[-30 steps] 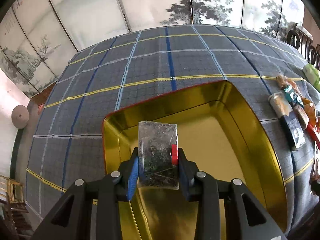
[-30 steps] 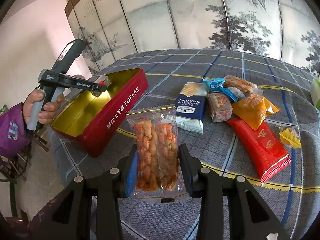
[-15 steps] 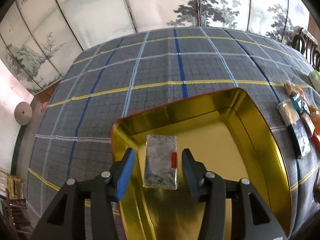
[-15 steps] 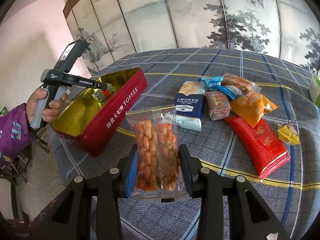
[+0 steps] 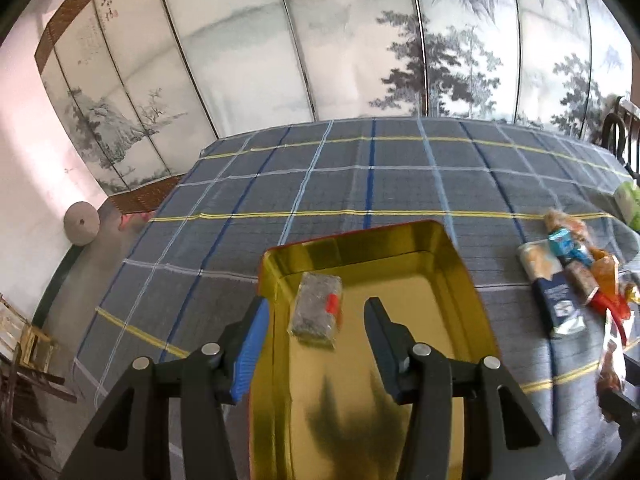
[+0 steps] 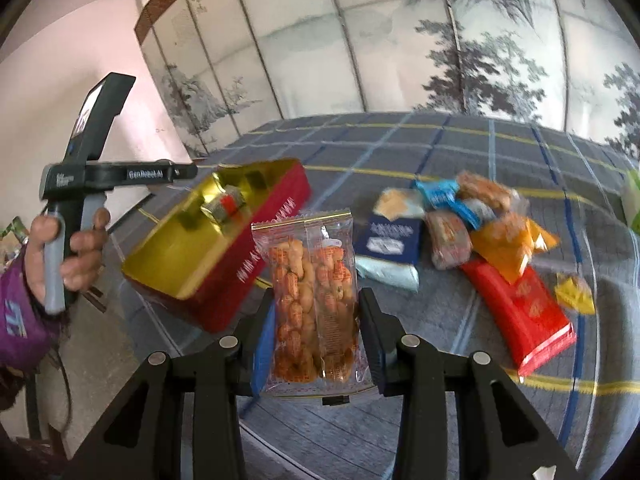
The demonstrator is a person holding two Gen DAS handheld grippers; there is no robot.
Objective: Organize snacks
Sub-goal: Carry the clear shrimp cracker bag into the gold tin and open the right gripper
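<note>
You are just beginning: one small dark packet [image 5: 316, 314] is lying in the gold tin [image 5: 460, 280], your left gripper [image 5: 316, 328] hanging empty and parted above it. Your right gripper [image 6: 316, 320] is clamping the peanut bag [image 6: 312, 296]; the snack pile [image 6: 480, 232] is waiting on the right.

We see lots of bare room in the tin [image 5: 440, 320]; only a small packet [image 5: 316, 312] sits near its far corner.

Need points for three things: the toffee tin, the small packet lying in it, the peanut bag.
toffee tin [image 6: 256, 256], right wrist view, on its red side wall.
small packet [image 5: 316, 314], left wrist view, middle of its wrapper, on the tin's floor.
peanut bag [image 6: 310, 304], right wrist view, middle of the clear bag.
</note>
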